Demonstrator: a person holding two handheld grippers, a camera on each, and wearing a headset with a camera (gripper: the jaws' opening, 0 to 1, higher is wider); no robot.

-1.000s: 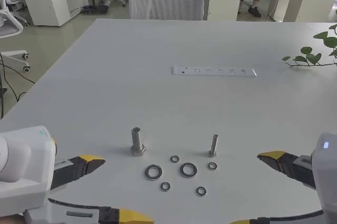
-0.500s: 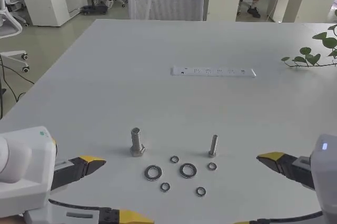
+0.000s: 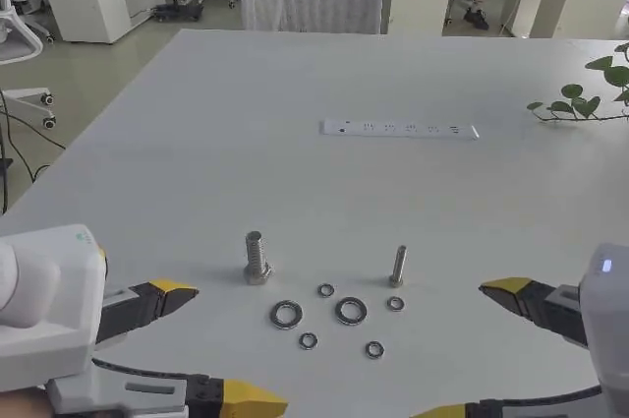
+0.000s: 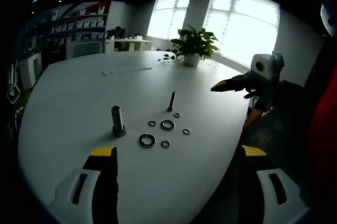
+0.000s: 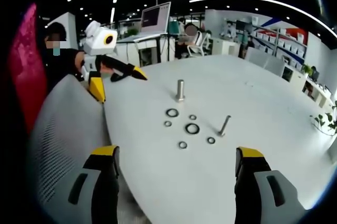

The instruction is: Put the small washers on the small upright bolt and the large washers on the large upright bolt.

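At the near edge of the bench (image 3: 197, 162), the left gripper (image 3: 231, 347) and right gripper (image 3: 452, 351) both gape wide and hold nothing, tips angled inward. Six washers lie flat between them, untouched: two small washers (image 3: 308, 341) nearest, then the two large washers (image 3: 286, 315) side by side, then two more small ones. Just behind stand the large bolt (image 3: 257, 261) on the left gripper's side and the small bolt (image 3: 398, 268) on the right's, so a washer would likely need lowering straight down.
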